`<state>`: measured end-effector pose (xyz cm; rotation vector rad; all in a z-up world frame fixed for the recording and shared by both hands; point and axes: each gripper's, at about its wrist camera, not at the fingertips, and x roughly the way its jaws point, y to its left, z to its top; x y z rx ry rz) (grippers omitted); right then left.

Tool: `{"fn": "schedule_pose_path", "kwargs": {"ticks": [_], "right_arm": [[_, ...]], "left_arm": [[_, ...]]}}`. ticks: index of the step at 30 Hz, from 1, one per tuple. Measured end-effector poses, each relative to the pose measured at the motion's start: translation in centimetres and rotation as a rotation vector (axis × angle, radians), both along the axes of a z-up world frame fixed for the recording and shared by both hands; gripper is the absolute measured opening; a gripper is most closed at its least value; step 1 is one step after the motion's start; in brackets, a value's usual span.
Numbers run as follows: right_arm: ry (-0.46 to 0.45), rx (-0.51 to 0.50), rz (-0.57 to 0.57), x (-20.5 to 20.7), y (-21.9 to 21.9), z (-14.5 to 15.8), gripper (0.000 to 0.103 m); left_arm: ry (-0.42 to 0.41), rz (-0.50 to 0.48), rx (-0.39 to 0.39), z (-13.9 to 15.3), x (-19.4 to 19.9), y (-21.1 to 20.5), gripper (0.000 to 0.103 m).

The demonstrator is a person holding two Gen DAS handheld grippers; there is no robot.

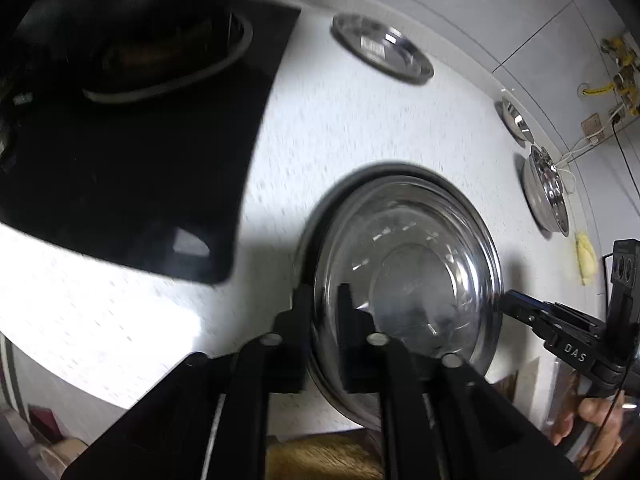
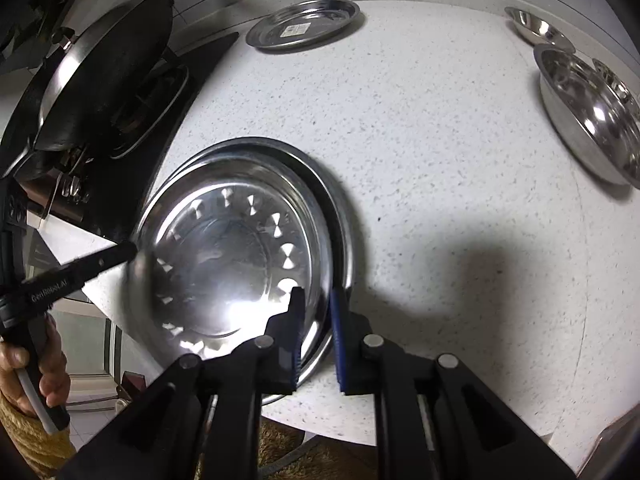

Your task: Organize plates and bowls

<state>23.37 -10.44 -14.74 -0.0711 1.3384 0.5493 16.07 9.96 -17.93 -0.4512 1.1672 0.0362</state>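
Note:
A steel plate [image 1: 416,264] [image 2: 240,256] is held between both grippers just over a second steel plate [image 2: 340,216] on the white counter. My left gripper [image 1: 326,300] is shut on the top plate's near-left rim. My right gripper [image 2: 316,304] is shut on its right rim and shows in the left wrist view [image 1: 516,304]. The left gripper shows in the right wrist view [image 2: 120,254] at the opposite rim. Whether the top plate touches the lower one I cannot tell.
Another steel plate [image 2: 304,26] [image 1: 380,48] lies at the back of the counter [image 2: 440,160]. Two steel bowls [image 2: 592,116] [image 2: 536,26] stand at the back right. A black stove with a wok [image 2: 108,76] is at the left. The counter's front edge is close.

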Motion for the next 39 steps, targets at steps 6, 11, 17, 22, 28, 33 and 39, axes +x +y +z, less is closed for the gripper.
{"fn": "schedule_pose_path", "kwargs": {"ticks": [6, 11, 17, 22, 28, 33, 39], "right_arm": [[-0.055, 0.037, 0.008, 0.2, -1.2, 2.6, 0.032], [-0.144, 0.057, -0.004, 1.2, -2.6, 6.2, 0.039], [-0.261, 0.08, -0.07, 3.6, -5.3, 10.4, 0.041], [-0.341, 0.083, -0.115, 6.3, -6.9, 12.6, 0.041], [-0.363, 0.097, -0.11, 11.5, -6.0, 13.1, 0.041], [-0.354, 0.117, -0.03, 16.2, -3.3, 11.6, 0.041], [-0.297, 0.145, 0.01, 22.7, 0.3, 7.5, 0.041]], "left_arm": [[-0.093, 0.013, 0.088, 3.6, 0.0, 0.6, 0.051], [-0.182, 0.029, 0.188, 7.8, -0.6, 1.2, 0.069], [-0.231, 0.066, 0.241, 10.7, -0.1, 1.6, 0.073], [-0.263, 0.072, 0.269, 12.2, 1.5, 1.2, 0.073], [-0.253, 0.033, 0.264, 12.7, 6.9, -0.9, 0.073], [-0.182, 0.057, 0.307, 10.3, 13.4, -2.6, 0.073], [-0.061, 0.179, 0.328, 5.0, 21.1, -2.9, 0.073]]}}
